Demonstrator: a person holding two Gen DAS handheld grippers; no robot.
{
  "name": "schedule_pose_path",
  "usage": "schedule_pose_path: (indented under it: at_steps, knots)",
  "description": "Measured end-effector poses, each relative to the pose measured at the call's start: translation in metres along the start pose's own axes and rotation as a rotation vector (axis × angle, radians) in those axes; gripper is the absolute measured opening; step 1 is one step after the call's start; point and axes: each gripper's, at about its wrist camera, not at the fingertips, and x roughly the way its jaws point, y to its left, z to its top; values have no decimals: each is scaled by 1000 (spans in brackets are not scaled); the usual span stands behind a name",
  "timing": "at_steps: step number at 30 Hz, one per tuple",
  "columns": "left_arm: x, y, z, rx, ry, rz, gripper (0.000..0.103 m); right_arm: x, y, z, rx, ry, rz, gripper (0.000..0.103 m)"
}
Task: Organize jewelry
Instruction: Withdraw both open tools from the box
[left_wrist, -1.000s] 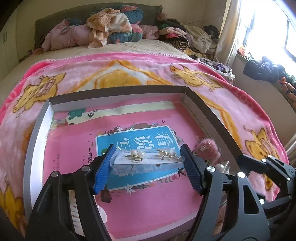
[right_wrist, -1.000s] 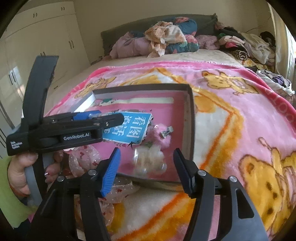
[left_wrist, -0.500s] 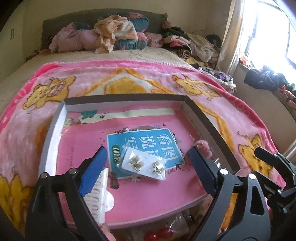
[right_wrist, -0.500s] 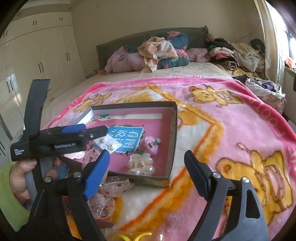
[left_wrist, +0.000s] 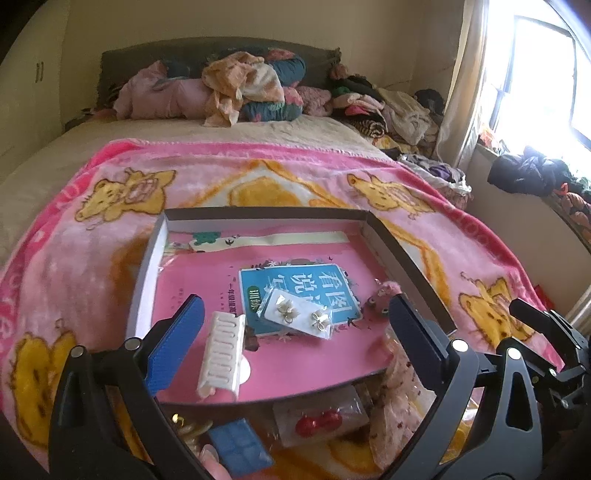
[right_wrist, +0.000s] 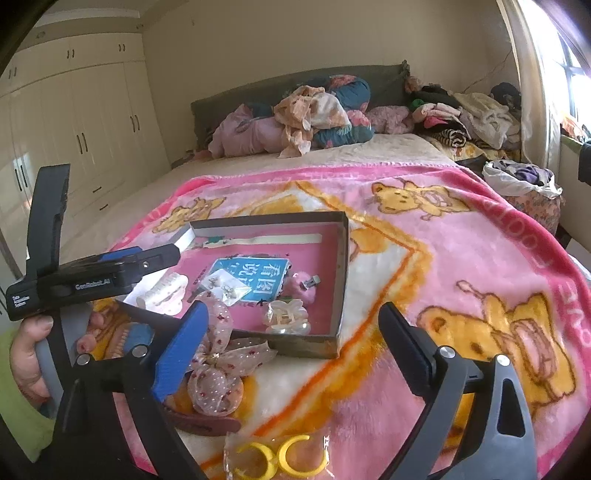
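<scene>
A shallow grey box (left_wrist: 402, 258) with a pink lining lies on the blanket; it also shows in the right wrist view (right_wrist: 341, 266). Inside lie a bagged pair of gold earrings (left_wrist: 299, 318) (right_wrist: 226, 288), a white hair comb clip (left_wrist: 222, 360) (right_wrist: 162, 291), a pink fluffy clip (right_wrist: 304, 282) and a pearly claw clip (right_wrist: 287, 315). My left gripper (left_wrist: 293, 345) is open and empty, above the box's near edge. My right gripper (right_wrist: 291, 345) is open and empty, over the blanket in front of the box.
In front of the box lie a bag of red earrings (left_wrist: 319, 422), a blue clip (left_wrist: 240, 445), a sheer dotted bow (right_wrist: 218, 354), a brown clip (right_wrist: 207, 424) and yellow hoop earrings (right_wrist: 277, 459). Piled clothes (left_wrist: 243, 85) sit at the bed's head.
My left gripper opened, let the bagged earrings go into the box and pulled back. My right gripper opened wider and drew back from the box.
</scene>
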Motion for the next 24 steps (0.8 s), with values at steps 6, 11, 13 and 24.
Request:
schedule_pose_path:
  at_steps: [6, 11, 13, 24]
  knots:
    - [-22, 4, -4, -15, -25, 5, 91, -13, 7, 2, -9, -17, 14, 91]
    - [-34, 8, -12, -26, -32, 15, 91, -22, 16, 0, -28, -24, 25, 91]
    - [-38, 10, -16, -32, -32, 19, 91, -26, 20, -1, -39, -26, 27, 91]
    - [-59, 30, -32, -68, -34, 51, 91, -35, 41, -12, -77, -14, 51, 91]
